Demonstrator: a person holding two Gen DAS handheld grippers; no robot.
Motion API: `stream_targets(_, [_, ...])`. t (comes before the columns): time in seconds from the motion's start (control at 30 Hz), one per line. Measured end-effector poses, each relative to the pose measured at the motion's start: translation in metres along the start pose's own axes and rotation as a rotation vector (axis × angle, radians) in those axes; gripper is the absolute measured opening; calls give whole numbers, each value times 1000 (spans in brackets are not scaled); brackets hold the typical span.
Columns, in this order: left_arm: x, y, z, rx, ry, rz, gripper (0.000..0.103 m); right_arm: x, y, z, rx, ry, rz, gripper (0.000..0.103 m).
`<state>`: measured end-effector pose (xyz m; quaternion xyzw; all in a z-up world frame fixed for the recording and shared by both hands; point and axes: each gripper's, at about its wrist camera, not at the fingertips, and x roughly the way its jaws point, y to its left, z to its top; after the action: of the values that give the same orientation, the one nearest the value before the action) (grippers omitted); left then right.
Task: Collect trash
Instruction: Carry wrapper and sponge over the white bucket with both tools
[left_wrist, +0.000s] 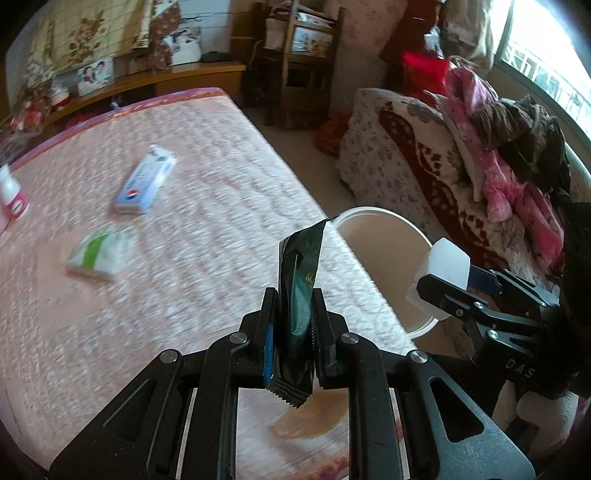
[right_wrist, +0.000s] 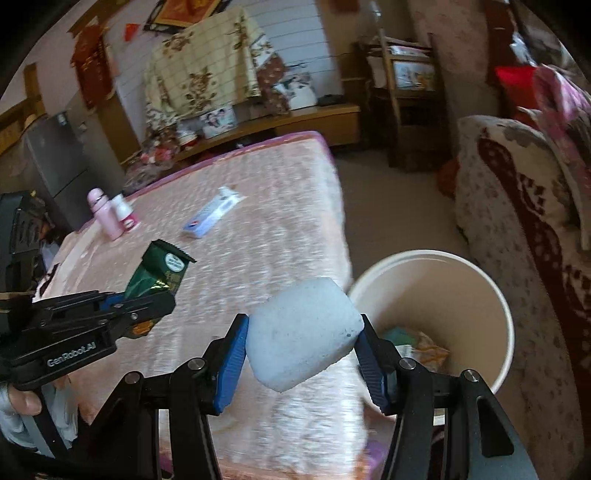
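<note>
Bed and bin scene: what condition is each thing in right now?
Left gripper: shut on green foil packet.
Right gripper: shut on white foam block.
White bucket: upright, some trash inside.
Toothpaste box: lying flat, end flap open.
Tissue pack: lying flat.

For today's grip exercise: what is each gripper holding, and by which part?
Left gripper pinches a green packet near its lower end. Right gripper clamps a white foam block by two opposite sides.

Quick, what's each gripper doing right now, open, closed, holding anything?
Left gripper: closed on a dark green foil packet.
Right gripper: closed on a white foam block, near the white bucket.
</note>
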<state>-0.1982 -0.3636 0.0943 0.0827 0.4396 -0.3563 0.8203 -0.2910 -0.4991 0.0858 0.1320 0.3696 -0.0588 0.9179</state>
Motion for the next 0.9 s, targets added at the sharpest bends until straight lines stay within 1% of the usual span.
stream_targets(0.2, [18,-28,14,41,9,-40,14,-4,-38,0,47,-2,-65,54])
stream_targets(0.43, [41,-58,26,73,29,-89,14,-5,-77,-3,107,2,-119,54])
stream_targets(0.6, [59,-78,33,86,46,-124,14,0,-95,-4,134,14,-148,54])
stream_targets(0.9, [84,-94,38,85,74,-176,14,10,-121,-7,176,33,-198,55])
